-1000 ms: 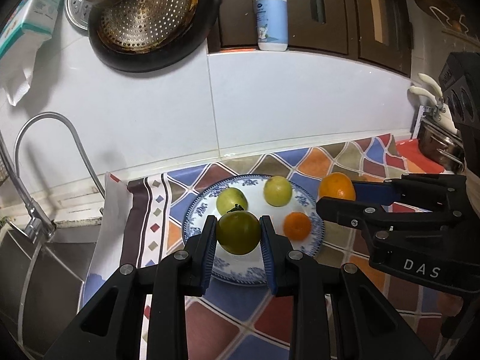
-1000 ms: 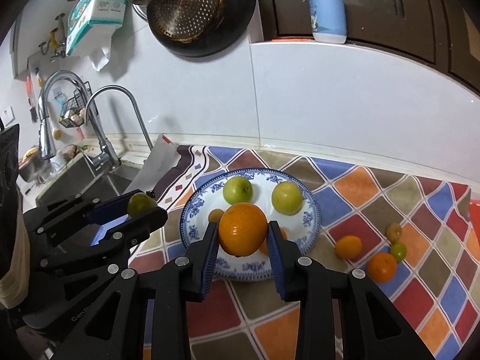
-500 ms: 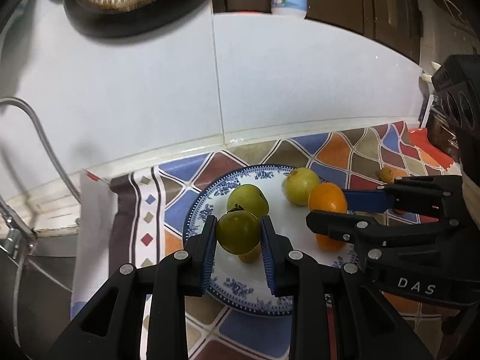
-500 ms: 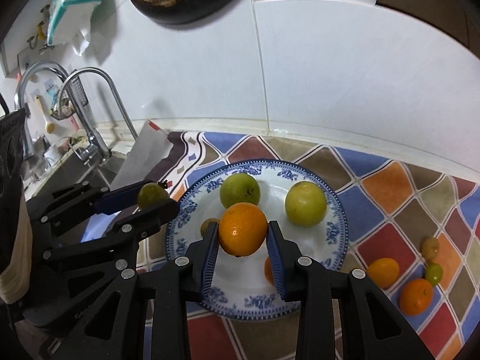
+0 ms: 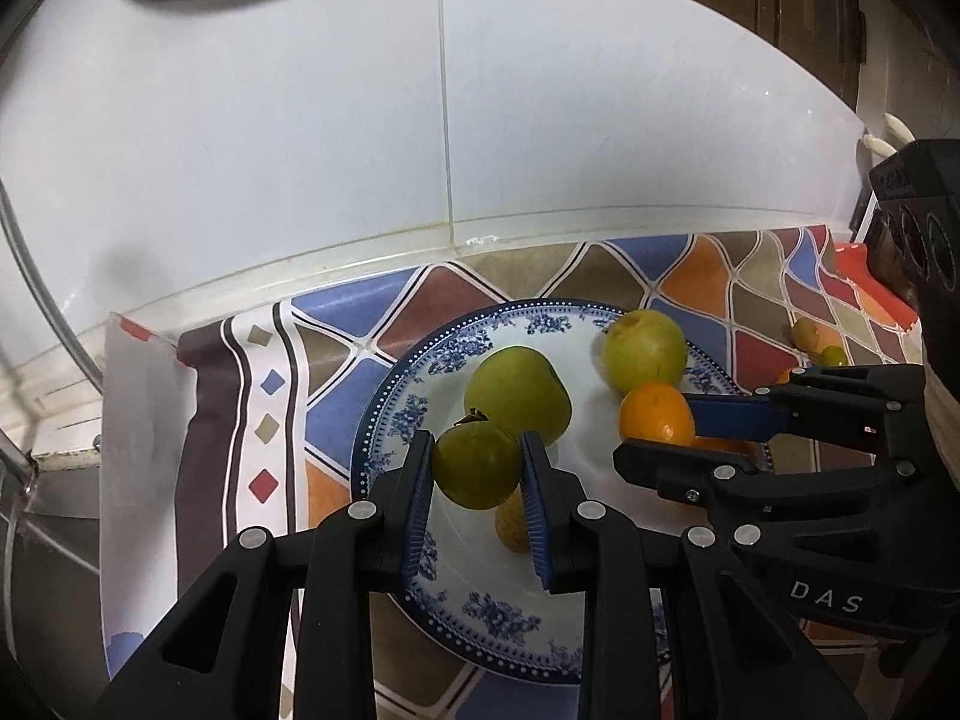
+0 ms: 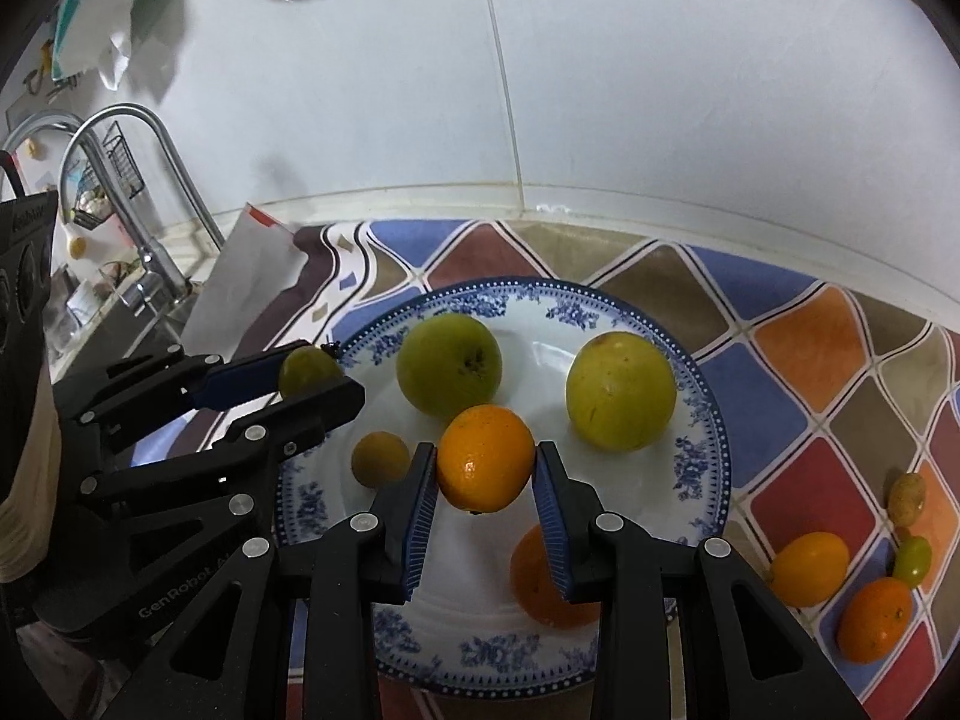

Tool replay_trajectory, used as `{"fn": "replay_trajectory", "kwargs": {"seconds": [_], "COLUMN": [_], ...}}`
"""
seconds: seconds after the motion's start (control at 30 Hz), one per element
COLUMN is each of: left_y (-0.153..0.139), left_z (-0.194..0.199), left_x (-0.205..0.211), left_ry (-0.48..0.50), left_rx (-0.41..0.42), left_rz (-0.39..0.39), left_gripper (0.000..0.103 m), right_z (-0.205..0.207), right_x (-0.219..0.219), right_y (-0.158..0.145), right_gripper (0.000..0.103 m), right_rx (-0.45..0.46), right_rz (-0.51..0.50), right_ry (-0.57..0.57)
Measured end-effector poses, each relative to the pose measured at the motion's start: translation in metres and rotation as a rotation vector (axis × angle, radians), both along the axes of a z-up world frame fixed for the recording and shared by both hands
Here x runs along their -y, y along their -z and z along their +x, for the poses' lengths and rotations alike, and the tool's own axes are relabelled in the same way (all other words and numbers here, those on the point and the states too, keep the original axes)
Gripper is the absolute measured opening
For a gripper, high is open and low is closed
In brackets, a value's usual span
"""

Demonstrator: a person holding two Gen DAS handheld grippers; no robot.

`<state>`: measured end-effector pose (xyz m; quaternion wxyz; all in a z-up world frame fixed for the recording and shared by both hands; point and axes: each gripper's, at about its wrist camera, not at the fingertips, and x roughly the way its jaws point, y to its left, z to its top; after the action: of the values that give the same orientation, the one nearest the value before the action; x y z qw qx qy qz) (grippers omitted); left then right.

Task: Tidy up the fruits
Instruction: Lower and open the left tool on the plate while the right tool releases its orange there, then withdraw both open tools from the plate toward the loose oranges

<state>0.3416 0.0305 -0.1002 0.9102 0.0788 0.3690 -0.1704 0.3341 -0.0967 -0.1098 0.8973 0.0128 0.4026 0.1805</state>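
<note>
**Two fruits over the plate, four left on the cloth**

The blue-patterned plate (image 6: 705,420) is the landmark here, set on a checked cloth (image 6: 798,354) near the white tiled wall.

The left gripper (image 5: 477,468) is clamped on a small green fruit (image 5: 477,465), which hangs over the plate's left part, just in front of a larger green fruit (image 5: 517,393) lying on the plate. The right gripper (image 6: 485,459) is clamped on an orange (image 6: 485,457), held over the middle of the plate. Both sets of fingers press firmly on their fruit, and neither fruit looks to be resting on the plate yet (the views do not settle how high they hang).

On the plate already: the larger green fruit toward the back left, a yellow-green fruit (image 6: 621,399) toward the back right, a small tan fruit (image 6: 380,459) at the left, and a second orange (image 6: 540,582) near the front, partly hidden by a right finger.

Off the plate, to its right on the cloth, four small fruits remain: a tan one (image 6: 907,498), a yellow-orange one (image 6: 810,567), a little green one (image 6: 912,560) and an orange one (image 6: 875,618).

By my judgement the job is a little past halfway: four fruits are placed, two are about to be set down, and four are untouched.
</note>
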Motion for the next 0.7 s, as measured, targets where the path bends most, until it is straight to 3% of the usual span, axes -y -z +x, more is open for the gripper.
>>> {"fn": "replay_trajectory", "kwargs": {"seconds": [0.27,0.7], "left_y": [0.008,-0.014], "left_z": [0.009,-0.014], "left_x": [0.0,-0.006], "left_ry": [0.007,-0.056], "left_rx": [-0.033,0.009], "left_rz": [-0.014,-0.017], "left_gripper": [0.03,0.051], "right_z": [0.011,-0.002], "right_x": [-0.003,0.004], "right_y": [0.008,0.0], "right_gripper": [0.033,0.036], "right_rx": [-0.01,0.014], "right_rz": [-0.005,0.002], "right_ry": [0.016,0.041]}}
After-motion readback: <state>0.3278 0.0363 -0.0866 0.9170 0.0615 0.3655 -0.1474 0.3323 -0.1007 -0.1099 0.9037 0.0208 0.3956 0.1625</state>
